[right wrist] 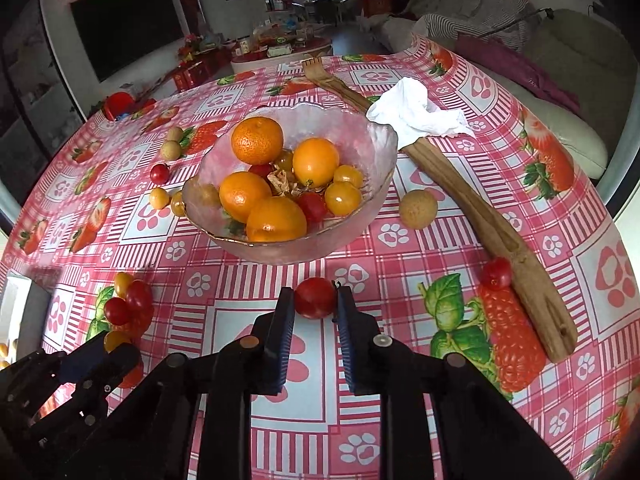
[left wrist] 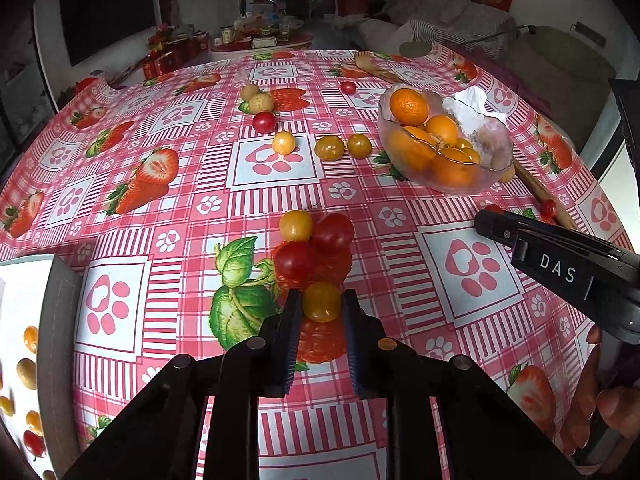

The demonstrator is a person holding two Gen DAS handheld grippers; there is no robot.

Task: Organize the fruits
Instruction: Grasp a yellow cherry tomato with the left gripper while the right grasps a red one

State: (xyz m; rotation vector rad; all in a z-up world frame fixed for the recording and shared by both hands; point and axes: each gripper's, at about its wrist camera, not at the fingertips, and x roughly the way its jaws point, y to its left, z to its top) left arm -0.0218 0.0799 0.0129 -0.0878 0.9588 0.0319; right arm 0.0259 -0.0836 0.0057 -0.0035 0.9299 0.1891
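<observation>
— What sat nearest my left camera?

— The left gripper [left wrist: 321, 300], its two pads pressed against a yellow cherry tomato [left wrist: 321, 302] that rested on the pink strawberry tablecloth [left wrist: 192, 216]. Just beyond it lay a little cluster, two red cherry tomatoes [left wrist: 295, 261] touching a second yellow one [left wrist: 295, 225].

— And my right side?

— The right gripper [right wrist: 315, 298] was clamped on a red cherry tomato [right wrist: 315, 298], also down at the cloth, just in front of the glass bowl [right wrist: 360, 136].

— What was in that bowl?

— Several oranges [right wrist: 257, 140] with small yellow and red tomatoes among them. A wooden back scratcher [right wrist: 472, 192] ran along the bowl's right side, a crumpled white tissue [right wrist: 412, 114] lying over it, and another red tomato [right wrist: 496, 273] touched its near end. A pale round fruit [right wrist: 418, 209] sat between bowl and scratcher.

— Anything loose farther off?

— Yes, left of the bowl: two amber tomatoes [left wrist: 329, 147] side by side, a yellow one [left wrist: 283, 143], a red one [left wrist: 264, 122] and two pale fruits [left wrist: 261, 103] behind it. At the far left edge I saw a white tray [left wrist: 60, 320] holding a few small fruits
</observation>
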